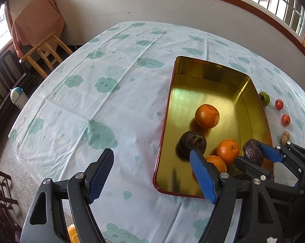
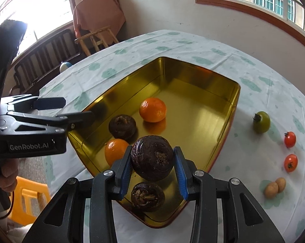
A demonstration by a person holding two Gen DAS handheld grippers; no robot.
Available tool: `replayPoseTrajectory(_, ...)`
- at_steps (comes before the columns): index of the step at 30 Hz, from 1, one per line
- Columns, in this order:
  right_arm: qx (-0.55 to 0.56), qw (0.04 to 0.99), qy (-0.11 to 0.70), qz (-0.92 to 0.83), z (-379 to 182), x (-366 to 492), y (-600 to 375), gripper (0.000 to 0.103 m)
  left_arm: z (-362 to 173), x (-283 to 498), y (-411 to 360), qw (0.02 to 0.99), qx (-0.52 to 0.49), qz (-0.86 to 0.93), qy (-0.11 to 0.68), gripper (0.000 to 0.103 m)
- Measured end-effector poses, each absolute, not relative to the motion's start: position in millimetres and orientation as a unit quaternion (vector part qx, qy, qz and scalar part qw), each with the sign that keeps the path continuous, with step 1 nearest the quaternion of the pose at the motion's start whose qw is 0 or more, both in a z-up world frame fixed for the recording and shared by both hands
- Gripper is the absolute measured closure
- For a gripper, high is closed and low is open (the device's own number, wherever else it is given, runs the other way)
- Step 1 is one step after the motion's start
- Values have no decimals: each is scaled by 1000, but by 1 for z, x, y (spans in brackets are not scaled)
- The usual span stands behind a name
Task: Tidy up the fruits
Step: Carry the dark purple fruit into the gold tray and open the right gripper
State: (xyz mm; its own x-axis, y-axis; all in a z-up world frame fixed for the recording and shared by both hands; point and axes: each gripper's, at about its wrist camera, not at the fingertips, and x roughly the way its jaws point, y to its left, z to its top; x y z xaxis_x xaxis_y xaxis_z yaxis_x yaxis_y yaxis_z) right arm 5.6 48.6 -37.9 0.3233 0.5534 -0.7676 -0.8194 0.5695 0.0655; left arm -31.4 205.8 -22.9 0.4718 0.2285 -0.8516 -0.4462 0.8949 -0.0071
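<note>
Gold-coloured, the rectangular metal tin (image 2: 223,93) fills mid-frame, holding three oranges (image 2: 153,109) and two dark wrinkled fruits (image 2: 122,127). At lower centre the right gripper (image 2: 152,165) clamps another dark wrinkled round fruit (image 2: 152,158) above it. The left gripper (image 1: 152,172) stands wide, empty.

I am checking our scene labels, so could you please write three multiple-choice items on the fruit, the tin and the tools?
1. Where is the green tomato?
A. inside the gold tin
B. on the tablecloth beside the tin
C. in the left tool

2. How many red cherry tomatoes lie on the tablecloth?
A. two
B. four
C. none

3. What is the right tool doing?
A. standing open and empty
B. pressing an orange
C. shut on a dark wrinkled fruit

Key: 1 B, it sits outside the gold tin. 2 A, one and another. 3 C, both pads press its sides above the tin.
</note>
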Motion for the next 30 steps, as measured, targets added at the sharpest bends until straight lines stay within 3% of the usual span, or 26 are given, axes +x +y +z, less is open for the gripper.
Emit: replayPoseTrajectory(30,-194,800,387,415,-51,6,70,63,-22,-51,214,847,-133,205,473,28)
